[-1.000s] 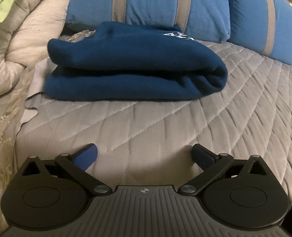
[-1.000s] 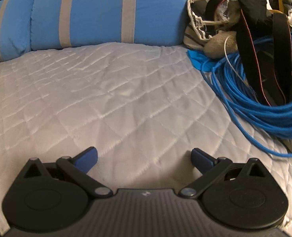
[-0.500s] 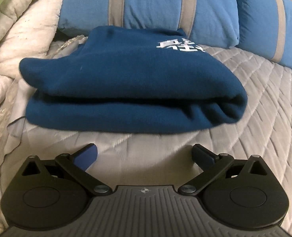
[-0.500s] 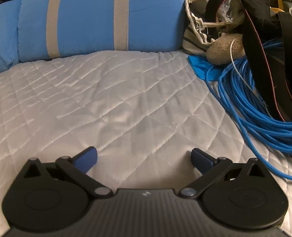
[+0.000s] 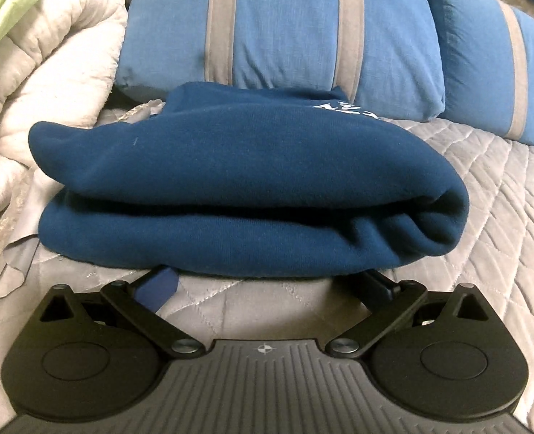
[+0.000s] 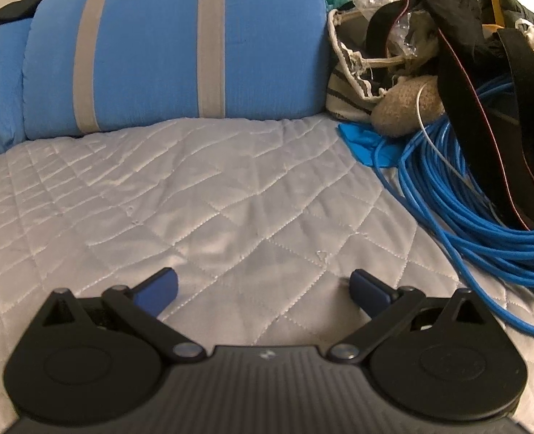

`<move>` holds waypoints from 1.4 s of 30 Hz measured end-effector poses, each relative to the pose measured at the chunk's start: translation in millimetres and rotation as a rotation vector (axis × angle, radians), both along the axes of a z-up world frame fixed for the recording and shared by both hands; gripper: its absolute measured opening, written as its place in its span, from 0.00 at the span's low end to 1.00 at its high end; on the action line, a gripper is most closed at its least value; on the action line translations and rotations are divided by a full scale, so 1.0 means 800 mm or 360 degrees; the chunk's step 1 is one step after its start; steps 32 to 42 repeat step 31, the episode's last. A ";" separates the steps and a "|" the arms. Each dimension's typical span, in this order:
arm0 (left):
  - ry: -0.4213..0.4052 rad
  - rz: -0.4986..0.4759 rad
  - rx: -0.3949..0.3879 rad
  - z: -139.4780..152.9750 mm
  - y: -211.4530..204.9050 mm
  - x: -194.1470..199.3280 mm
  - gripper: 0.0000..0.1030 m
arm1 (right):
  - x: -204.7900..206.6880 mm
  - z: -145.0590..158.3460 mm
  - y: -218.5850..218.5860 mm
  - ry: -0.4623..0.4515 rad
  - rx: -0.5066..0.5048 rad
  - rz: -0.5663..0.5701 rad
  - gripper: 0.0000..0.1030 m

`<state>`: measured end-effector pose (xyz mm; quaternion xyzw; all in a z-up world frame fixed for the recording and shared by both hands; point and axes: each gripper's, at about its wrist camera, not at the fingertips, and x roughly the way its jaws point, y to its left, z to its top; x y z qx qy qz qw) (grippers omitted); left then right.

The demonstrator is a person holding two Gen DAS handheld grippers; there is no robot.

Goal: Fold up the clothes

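A folded navy sweatshirt (image 5: 245, 181) with white lettering lies on the grey quilted bed cover (image 5: 502, 217), in front of a blue striped pillow (image 5: 285, 25). My left gripper (image 5: 267, 282) is open, low on the cover, its fingertips (image 5: 160, 284) slid just under the sweatshirt's near edge. My right gripper (image 6: 263, 285) is open and empty over the bare quilted cover (image 6: 194, 199); the sweatshirt does not show in the right wrist view.
A rolled beige comforter (image 5: 31, 108) lies left of the sweatshirt. In the right wrist view a blue striped pillow (image 6: 176, 47) sits at the back, and a coil of blue cable (image 6: 483, 217), black straps (image 6: 520, 108) and a plush toy (image 6: 404, 105) pile at the right.
My left gripper has moved forward to the sweatshirt until its fingertips reach under the near edge. My right gripper has drifted slightly over the cover, still open.
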<state>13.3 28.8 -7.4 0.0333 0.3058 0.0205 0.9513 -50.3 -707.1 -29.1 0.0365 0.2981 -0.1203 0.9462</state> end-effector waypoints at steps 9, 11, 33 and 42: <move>-0.0005 0.0003 -0.0009 0.001 0.002 0.000 1.00 | -0.003 -0.001 0.000 -0.0014 -0.0007 -0.0003 1.00; -0.0006 0.0005 -0.0009 0.001 0.002 0.000 1.00 | -0.003 -0.001 0.000 -0.0014 -0.0007 -0.0002 1.00; -0.0008 0.0004 -0.0024 0.001 0.004 0.000 1.00 | -0.004 -0.004 0.000 -0.0021 -0.0006 -0.0002 1.00; -0.0008 0.0004 -0.0024 0.001 0.004 0.000 1.00 | -0.004 -0.004 0.000 -0.0021 -0.0006 -0.0002 1.00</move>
